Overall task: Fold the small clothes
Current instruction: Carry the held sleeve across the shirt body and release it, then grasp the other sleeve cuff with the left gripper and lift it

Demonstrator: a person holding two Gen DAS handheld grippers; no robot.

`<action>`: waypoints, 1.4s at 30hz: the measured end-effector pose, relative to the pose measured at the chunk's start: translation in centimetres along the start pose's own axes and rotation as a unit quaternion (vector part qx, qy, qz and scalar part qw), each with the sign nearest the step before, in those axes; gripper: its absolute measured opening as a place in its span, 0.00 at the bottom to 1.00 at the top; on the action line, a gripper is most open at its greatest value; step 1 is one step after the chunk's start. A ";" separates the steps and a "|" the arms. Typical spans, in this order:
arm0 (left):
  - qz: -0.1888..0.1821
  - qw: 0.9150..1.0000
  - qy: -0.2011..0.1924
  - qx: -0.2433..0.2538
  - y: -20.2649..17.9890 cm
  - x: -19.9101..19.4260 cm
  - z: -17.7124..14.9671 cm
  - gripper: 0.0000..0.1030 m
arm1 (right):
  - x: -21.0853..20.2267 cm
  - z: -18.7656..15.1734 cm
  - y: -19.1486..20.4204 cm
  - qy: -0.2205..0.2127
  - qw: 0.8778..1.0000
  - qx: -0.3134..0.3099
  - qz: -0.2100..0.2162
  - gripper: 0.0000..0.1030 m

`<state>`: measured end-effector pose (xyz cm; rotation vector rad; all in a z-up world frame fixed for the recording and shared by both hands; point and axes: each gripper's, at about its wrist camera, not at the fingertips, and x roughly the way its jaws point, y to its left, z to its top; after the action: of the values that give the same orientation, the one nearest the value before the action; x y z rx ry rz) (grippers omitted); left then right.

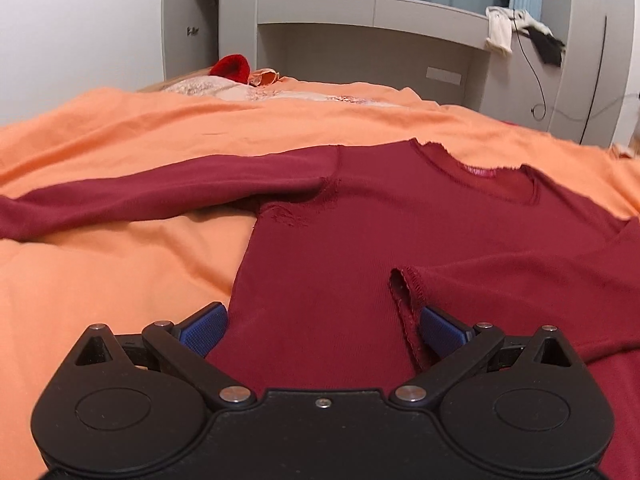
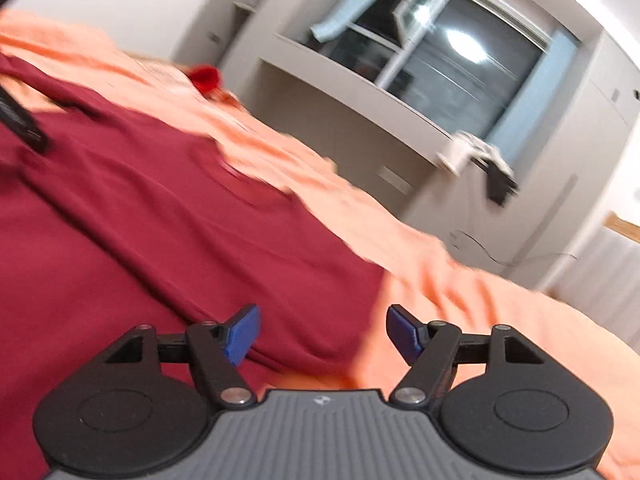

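A dark red long-sleeved shirt [image 1: 360, 232] lies flat on the orange bedspread [image 1: 120, 280], collar away from me. Its left sleeve [image 1: 160, 192] stretches out to the left. Its right sleeve is folded across the body, the cuff [image 1: 404, 292] lying near the middle. My left gripper [image 1: 322, 328] is open and empty, low over the shirt's lower body, the cuff close to its right finger. My right gripper [image 2: 324, 332] is open and empty, tilted, over the shirt's right edge [image 2: 240, 216] where it meets the bedspread [image 2: 460, 300]. The right wrist view is blurred.
A bright red cloth [image 1: 232, 67] and pale bedding lie at the bed's far end. Grey built-in cupboards and a shelf [image 1: 360, 4] stand behind, with a white and black garment [image 1: 516, 36] hanging and a cable [image 1: 536, 80] dangling at the right. A window [image 2: 440, 52] is above.
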<state>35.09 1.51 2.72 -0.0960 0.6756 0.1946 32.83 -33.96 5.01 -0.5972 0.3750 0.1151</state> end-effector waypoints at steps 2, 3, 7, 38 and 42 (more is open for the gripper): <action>0.003 1.000 -0.001 0.003 0.0 0.0 -0.2 1.00 | 0.5 -0.9 -0.2 0.020 0.999 -0.024 -0.016 0.63; 0.005 1.000 -0.002 0.005 -0.1 0.0 -0.2 0.99 | 0.7 -1.5 -0.1 0.031 0.999 -0.037 -0.018 0.61; 0.008 1.000 -0.004 0.011 -0.2 -0.1 -0.3 0.99 | 1.8 -2.7 2.2 0.053 0.991 -0.119 -0.020 0.50; 0.022 0.999 -0.008 0.041 -1.3 0.1 -0.9 1.00 | 5.3 -6.6 -6.4 0.100 0.912 0.385 0.101 0.05; 0.018 0.999 -0.007 0.037 -1.1 0.0 -0.8 0.99 | 4.5 -5.7 -6.3 0.100 0.919 0.370 0.092 0.17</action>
<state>34.80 0.35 2.11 -0.0126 0.6692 0.2040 36.57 -42.38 2.28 0.1808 0.6317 0.0834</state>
